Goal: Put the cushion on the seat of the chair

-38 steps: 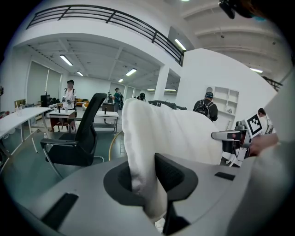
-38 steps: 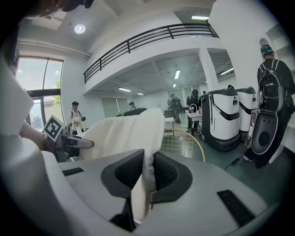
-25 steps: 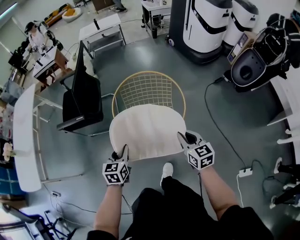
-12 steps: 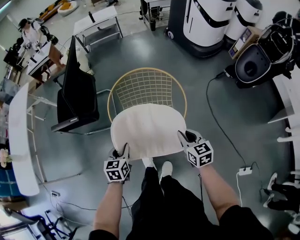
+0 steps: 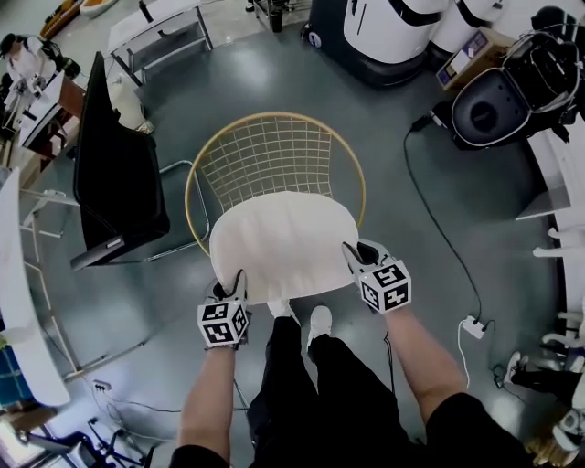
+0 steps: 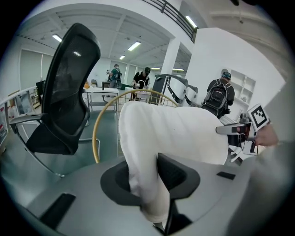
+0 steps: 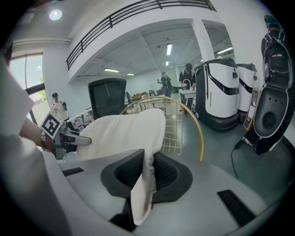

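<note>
A round cream cushion (image 5: 283,242) hangs spread between both grippers, just over the front of a gold wire chair (image 5: 265,155). My left gripper (image 5: 239,281) pinches its near-left edge. Its jaws are opening, with the cushion's edge (image 6: 179,133) still pressed between the pads of the left gripper (image 6: 144,171). My right gripper (image 5: 353,255) is shut on the near-right edge. In the right gripper view the fabric (image 7: 124,131) folds down between the jaws of the right gripper (image 7: 145,171). The chair's gold rim (image 6: 95,133) (image 7: 197,123) rises behind the cushion, and the seat is hidden under it.
A black office chair (image 5: 119,174) stands close to the left of the wire chair. White machines (image 5: 393,27) and a black device (image 5: 489,110) stand behind and to the right. A cable runs to a power strip (image 5: 473,326). My feet (image 5: 318,320) are just below the cushion. People stand far off.
Both grippers have sunk and moved forward together with the cushion, which now covers more of the wire chair's front. The grip on both edges looks the same.
</note>
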Demonstrator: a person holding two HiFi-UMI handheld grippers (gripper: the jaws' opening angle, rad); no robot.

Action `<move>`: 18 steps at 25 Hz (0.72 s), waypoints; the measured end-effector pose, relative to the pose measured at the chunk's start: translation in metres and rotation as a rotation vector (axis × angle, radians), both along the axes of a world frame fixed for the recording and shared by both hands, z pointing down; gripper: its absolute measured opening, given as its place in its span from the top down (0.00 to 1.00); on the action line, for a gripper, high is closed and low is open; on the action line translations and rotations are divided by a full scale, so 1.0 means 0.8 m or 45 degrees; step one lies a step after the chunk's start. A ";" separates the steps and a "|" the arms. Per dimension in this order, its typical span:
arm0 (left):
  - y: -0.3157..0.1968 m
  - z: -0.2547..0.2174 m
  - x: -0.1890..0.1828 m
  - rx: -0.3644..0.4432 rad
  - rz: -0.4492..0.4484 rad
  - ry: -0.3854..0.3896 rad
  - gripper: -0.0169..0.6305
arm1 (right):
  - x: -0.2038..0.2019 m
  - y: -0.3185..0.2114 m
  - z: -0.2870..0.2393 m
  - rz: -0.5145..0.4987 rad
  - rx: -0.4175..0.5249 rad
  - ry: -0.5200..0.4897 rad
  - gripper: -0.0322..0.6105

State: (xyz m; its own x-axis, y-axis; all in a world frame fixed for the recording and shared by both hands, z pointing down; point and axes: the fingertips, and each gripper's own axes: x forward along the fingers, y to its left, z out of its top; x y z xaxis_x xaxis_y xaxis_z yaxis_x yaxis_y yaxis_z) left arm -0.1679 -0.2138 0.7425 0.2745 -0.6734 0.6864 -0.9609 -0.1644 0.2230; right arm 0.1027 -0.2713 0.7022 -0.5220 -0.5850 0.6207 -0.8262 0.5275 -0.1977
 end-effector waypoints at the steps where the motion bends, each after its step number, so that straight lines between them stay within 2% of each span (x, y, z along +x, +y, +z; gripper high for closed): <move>1: -0.009 0.014 0.002 -0.004 0.005 -0.002 0.79 | 0.003 -0.008 0.015 0.004 -0.007 0.007 0.85; 10: -0.060 0.131 -0.023 -0.073 0.018 0.000 0.78 | -0.024 -0.065 0.133 0.024 -0.070 0.072 0.85; 16: -0.085 0.183 0.003 -0.127 0.043 -0.051 0.77 | 0.003 -0.087 0.196 0.048 -0.137 0.104 0.85; 18: -0.093 0.200 -0.011 -0.145 0.040 -0.055 0.77 | -0.012 -0.096 0.213 0.060 -0.157 0.117 0.84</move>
State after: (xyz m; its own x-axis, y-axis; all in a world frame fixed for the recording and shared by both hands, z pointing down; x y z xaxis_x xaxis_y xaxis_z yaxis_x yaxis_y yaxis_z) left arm -0.1767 -0.2886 0.9026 0.2631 -0.5817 0.7696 -0.9647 -0.1707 0.2007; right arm 0.0935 -0.3484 0.8728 -0.4332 -0.5241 0.7333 -0.8672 0.4642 -0.1806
